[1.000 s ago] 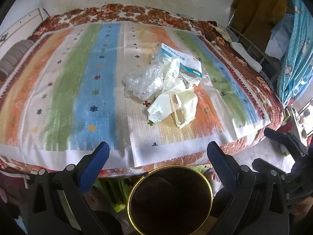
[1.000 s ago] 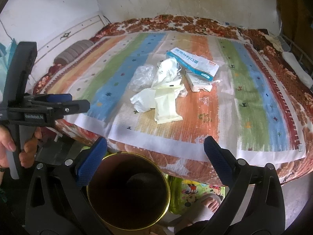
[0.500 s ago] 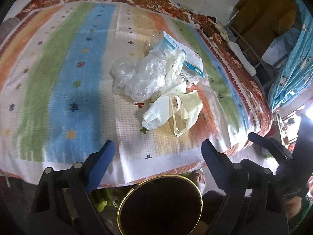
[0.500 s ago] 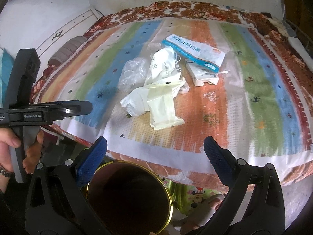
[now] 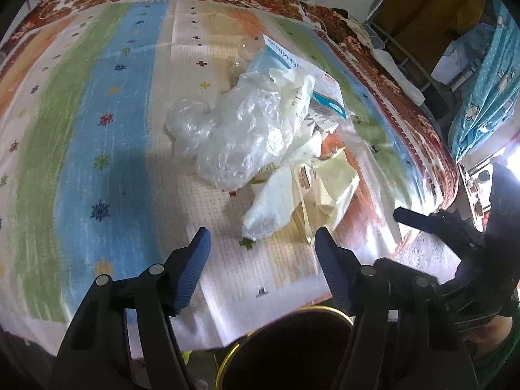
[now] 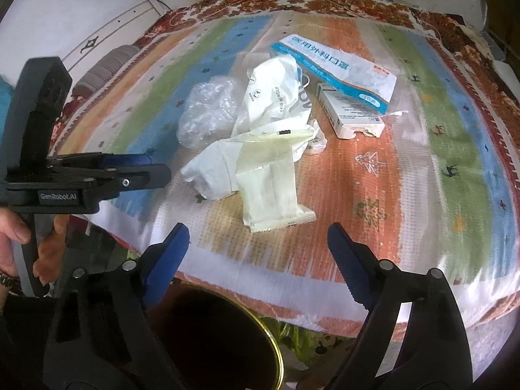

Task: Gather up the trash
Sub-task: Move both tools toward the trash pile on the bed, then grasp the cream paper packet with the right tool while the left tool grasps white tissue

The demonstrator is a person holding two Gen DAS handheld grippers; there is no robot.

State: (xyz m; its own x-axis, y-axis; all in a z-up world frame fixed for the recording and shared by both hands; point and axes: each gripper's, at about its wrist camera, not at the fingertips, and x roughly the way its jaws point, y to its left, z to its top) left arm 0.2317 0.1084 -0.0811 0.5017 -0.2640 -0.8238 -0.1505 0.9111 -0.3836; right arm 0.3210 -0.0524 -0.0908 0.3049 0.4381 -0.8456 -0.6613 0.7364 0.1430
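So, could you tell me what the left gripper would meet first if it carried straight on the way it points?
Probably the white crumpled wrapper at the near edge of the trash pile, directly ahead of the left gripper, whose jaws stand open. The clear plastic bag lies behind it. Depth is uncertain through the fisheye.

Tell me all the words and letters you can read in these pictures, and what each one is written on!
"GenRobot.AI": white letters on the black handheld left gripper, seen from the right wrist camera.
Big white Chinese characters: on the blue and white flat packet; too blurred to copy out surely.
Small dark print, sideways: on the crumpled white paper bag; too small to read.
Fine black print: on the small white cardboard box; too small to read.
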